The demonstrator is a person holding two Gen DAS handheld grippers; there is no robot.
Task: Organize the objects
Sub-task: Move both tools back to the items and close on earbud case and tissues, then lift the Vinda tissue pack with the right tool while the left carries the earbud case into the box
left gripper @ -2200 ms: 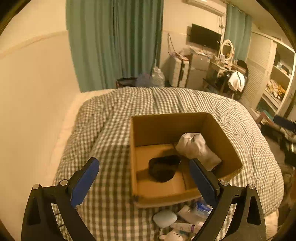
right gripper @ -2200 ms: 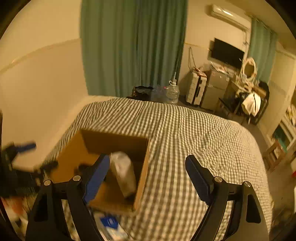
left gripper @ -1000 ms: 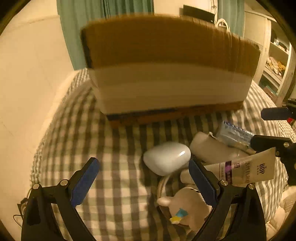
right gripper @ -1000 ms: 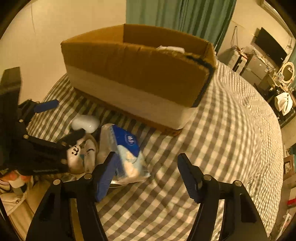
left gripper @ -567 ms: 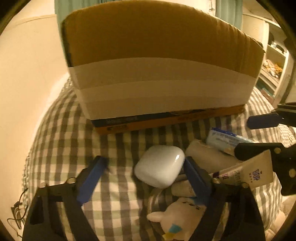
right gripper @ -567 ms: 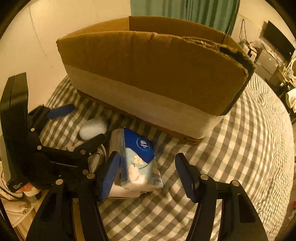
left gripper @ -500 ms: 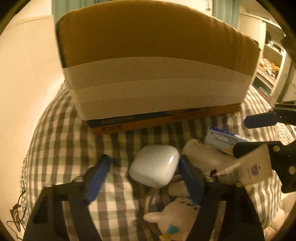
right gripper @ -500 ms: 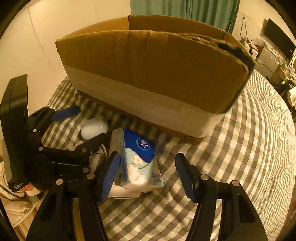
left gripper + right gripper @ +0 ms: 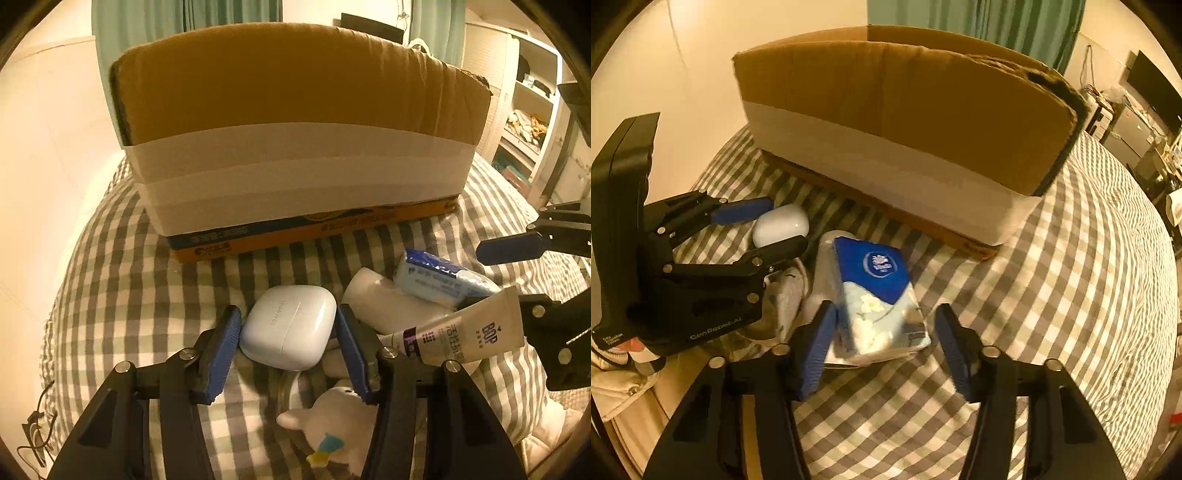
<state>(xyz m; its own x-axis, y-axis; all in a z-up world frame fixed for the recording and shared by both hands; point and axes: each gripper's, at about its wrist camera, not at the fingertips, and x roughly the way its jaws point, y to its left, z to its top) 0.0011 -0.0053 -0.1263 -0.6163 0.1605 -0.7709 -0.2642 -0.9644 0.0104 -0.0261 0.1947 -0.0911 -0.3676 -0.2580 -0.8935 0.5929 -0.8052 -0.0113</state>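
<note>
left gripper (image 9: 288,325) now clamped on earbud case (image 9: 288,326); right gripper (image 9: 884,325) closing around tissue pack (image 9: 882,295)

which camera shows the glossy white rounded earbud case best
The left wrist view: the glossy white rounded earbud case fills the centre, clamped by the left gripper. The right wrist view shows only its top, small, behind that gripper's fingers.

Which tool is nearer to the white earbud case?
Left. The left tool is shut on the earbud case; the right tool is beside it, closing around the tissue pack.
</note>
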